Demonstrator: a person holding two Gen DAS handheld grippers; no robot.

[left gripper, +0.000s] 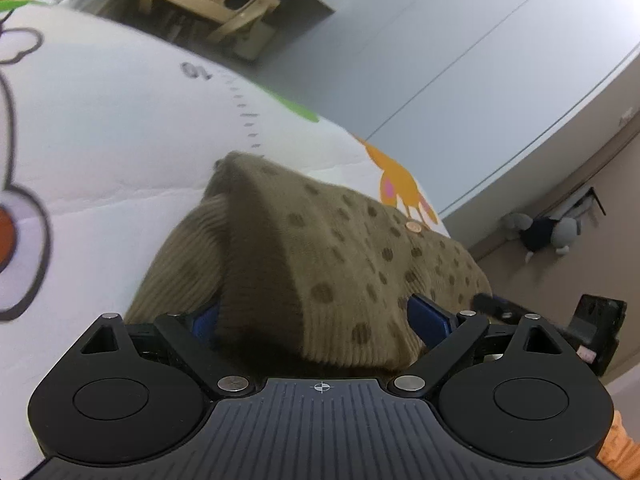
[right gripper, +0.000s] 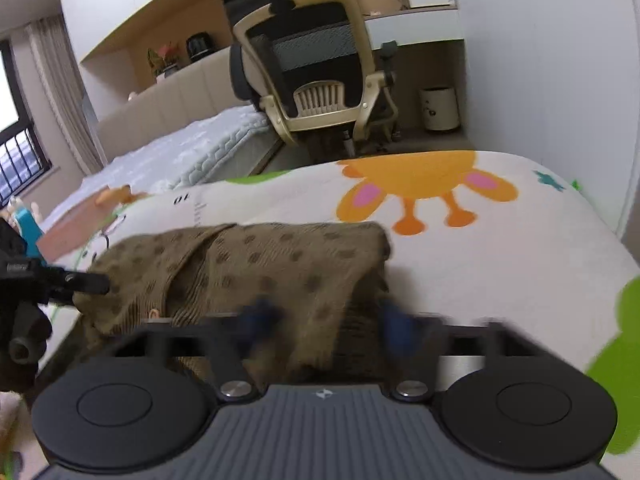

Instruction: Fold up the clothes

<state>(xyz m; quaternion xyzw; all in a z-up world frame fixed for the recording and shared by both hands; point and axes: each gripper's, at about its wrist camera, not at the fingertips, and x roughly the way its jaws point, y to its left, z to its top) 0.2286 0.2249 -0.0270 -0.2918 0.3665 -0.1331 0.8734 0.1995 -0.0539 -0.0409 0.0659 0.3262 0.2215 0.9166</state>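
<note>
On the cartoon-print bed [right gripper: 500, 248], the left gripper [left gripper: 316, 316] and right gripper [right gripper: 328, 320] each straddle the sweater's [right gripper: 280, 264] 6 o'clock edge unclenched, apparently ready to fold.

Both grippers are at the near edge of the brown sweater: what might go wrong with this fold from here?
1. The sweater bulges thickly between the left gripper's spread fingers; a bite that deep may catch several layers and fold unevenly.
2. The right gripper is motion-blurred, so its hold is uncertain; the hem may slip.
3. A loose ribbed flap hangs on one side and could bunch inside the fold.
</note>
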